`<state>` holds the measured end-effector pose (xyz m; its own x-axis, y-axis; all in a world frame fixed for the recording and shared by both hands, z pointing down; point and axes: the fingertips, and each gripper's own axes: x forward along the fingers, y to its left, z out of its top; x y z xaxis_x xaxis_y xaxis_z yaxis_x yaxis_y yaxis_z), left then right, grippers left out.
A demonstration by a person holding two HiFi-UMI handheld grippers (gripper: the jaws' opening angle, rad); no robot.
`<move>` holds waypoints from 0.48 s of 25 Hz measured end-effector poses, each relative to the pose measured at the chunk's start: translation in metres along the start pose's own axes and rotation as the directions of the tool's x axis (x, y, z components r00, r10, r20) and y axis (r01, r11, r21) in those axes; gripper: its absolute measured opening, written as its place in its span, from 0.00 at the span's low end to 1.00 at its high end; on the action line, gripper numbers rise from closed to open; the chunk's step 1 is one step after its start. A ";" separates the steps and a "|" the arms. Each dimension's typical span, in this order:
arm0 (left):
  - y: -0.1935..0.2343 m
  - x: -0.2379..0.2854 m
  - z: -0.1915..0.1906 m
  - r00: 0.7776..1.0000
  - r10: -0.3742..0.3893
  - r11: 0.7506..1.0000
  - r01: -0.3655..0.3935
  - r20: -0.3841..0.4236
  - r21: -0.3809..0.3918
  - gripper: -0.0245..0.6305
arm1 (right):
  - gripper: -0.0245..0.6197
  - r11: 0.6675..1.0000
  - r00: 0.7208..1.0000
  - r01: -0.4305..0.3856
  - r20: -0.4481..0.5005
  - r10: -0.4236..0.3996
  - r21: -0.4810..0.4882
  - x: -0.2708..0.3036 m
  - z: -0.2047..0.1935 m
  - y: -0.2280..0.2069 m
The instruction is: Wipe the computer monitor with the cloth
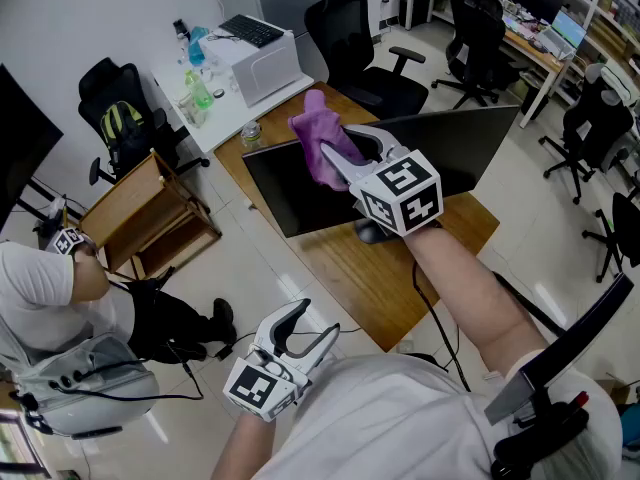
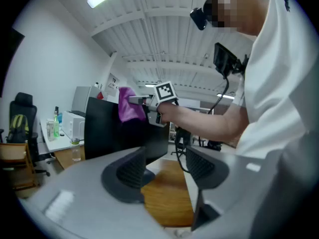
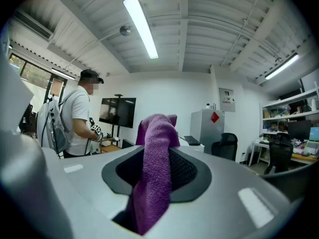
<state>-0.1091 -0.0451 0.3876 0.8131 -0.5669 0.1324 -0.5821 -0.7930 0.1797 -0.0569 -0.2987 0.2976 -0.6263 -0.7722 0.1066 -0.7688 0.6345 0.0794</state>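
A black monitor (image 1: 290, 193) stands on a wooden desk (image 1: 370, 278), its dark screen facing me. My right gripper (image 1: 338, 151) is shut on a purple cloth (image 1: 322, 140), which it holds at the screen's top edge near the middle. In the right gripper view the cloth (image 3: 159, 133) hangs pinched between the jaws of the right gripper (image 3: 157, 171). My left gripper (image 1: 308, 326) hangs low by my body, off the desk, open and holding nothing. The left gripper view looks past the left gripper (image 2: 167, 166) at the monitor (image 2: 107, 128) and the cloth (image 2: 127, 106).
A small water bottle (image 1: 250, 133) stands on the desk behind the monitor. A white table (image 1: 225, 108) beyond holds a white box (image 1: 265, 63) and bottles (image 1: 197, 88). A wooden cart (image 1: 150, 213) and a person (image 1: 50, 308) are at left. Office chairs (image 1: 355, 38) stand behind.
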 end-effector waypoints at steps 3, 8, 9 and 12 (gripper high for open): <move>-0.012 0.024 0.000 1.000 -0.009 1.000 0.010 -0.018 0.022 0.45 | 0.24 1.000 1.000 0.029 -0.004 -0.029 0.003 -0.028 -0.002 -0.037; -0.039 0.066 0.005 0.999 -0.037 0.999 0.038 -0.020 0.024 0.45 | 0.24 0.994 0.994 0.107 -0.001 -0.107 0.018 -0.076 -0.013 -0.103; -0.045 0.074 0.005 0.999 -0.043 0.999 0.044 -0.022 0.025 0.45 | 0.24 0.992 0.992 0.126 -0.003 -0.126 0.021 -0.087 -0.016 -0.117; -0.060 0.095 0.004 0.998 -0.058 0.998 0.059 -0.033 0.028 0.45 | 0.24 0.983 0.983 0.181 -0.011 -0.181 0.023 -0.118 -0.023 -0.160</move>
<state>0.0031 -0.0522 0.3857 0.8447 -0.5127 0.1536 -0.5332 -0.8307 0.1599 0.1428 -0.3081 0.2951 -0.4755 -0.8739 0.1011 -0.8723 0.4833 0.0741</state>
